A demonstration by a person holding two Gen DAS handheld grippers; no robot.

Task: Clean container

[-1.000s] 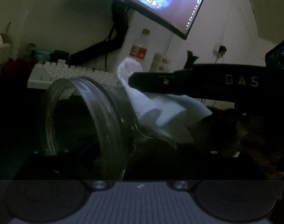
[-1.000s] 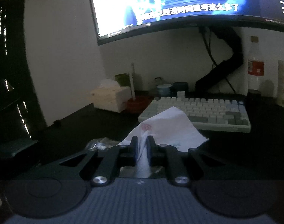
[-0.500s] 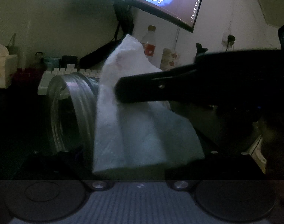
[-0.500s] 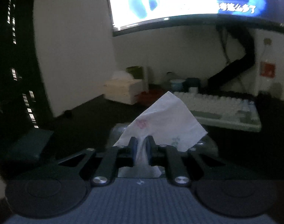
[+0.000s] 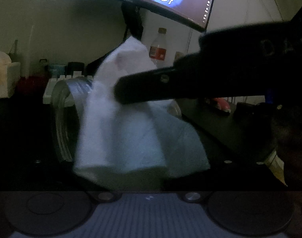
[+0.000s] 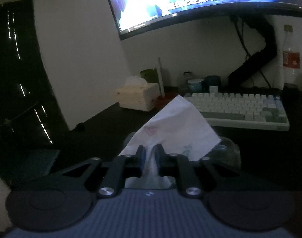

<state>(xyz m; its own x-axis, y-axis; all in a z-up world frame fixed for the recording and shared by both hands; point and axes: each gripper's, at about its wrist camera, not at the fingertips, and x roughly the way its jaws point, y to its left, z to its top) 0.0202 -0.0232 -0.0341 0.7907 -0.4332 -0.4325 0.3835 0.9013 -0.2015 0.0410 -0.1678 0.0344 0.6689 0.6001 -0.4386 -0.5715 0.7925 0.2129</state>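
Left wrist view: the clear, ribbed-neck plastic container (image 5: 65, 119) lies on its side ahead of the left gripper and left of its centre line, mouth turned leftward. This gripper's own fingers are lost in darkness behind the tissue, so I cannot tell whether they clamp the container or stand apart. To the right of the container's rim, the white, creased paper tissue (image 5: 131, 138) drapes over the container's body. Further right, the black right gripper (image 5: 119, 93) enters from that side, its tip reaching the tissue's middle.

Right wrist view: the fingers are pressed nearly together, pinching a bunched fold of the tissue (image 6: 174, 127), which fans upward ahead of the tips. The container (image 6: 228, 150) shows dimly below and to the right of the tips.

Risks, as judged: the pinch takes only a narrow fold, so dragging against the ribbed neck may tear the thin paper or pull it free. The tissue hides the container from the left camera, so aiming it into the mouth is uncertain. If the container is loosely held, pressure may roll it.
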